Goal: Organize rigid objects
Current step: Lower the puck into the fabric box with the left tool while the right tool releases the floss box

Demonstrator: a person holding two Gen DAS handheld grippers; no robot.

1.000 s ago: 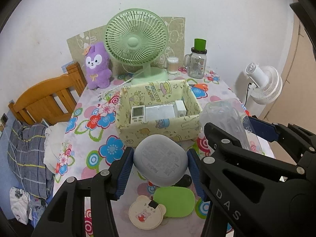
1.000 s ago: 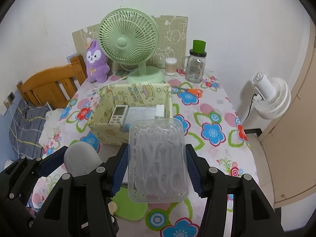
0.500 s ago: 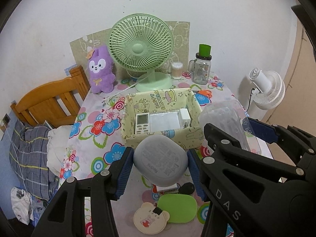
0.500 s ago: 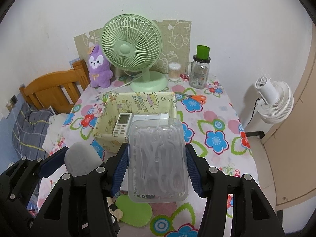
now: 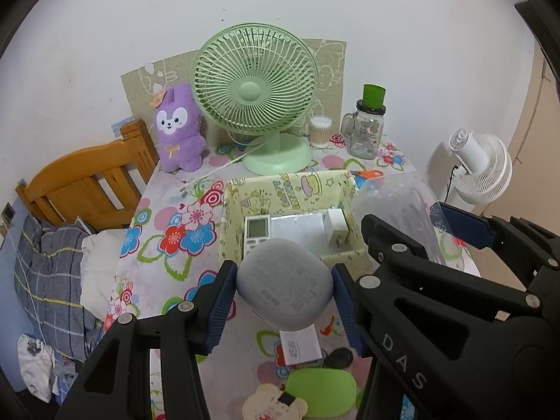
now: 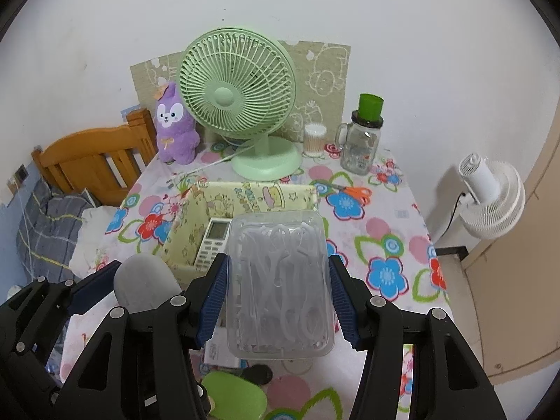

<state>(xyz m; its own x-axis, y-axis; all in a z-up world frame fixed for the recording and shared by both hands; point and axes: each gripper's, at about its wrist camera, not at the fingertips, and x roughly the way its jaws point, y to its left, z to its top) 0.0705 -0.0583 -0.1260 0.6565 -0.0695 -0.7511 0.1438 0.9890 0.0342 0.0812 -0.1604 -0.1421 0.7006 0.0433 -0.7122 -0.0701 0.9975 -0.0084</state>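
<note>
left gripper (image 5: 283,295) pinching grey rounded case (image 5: 284,286), right gripper (image 6: 276,292) pinching clear plastic box (image 6: 278,280) of white picks, both held above floral table (image 6: 385,231) just before yellow storage box (image 5: 290,189) w/ remote (image 5: 256,229); green fan (image 5: 254,91) behind.

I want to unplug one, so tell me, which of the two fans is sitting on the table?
The green fan, standing on the floral tablecloth behind the yellow storage box. The white fan stands off the table's right side, by the wall.
</note>
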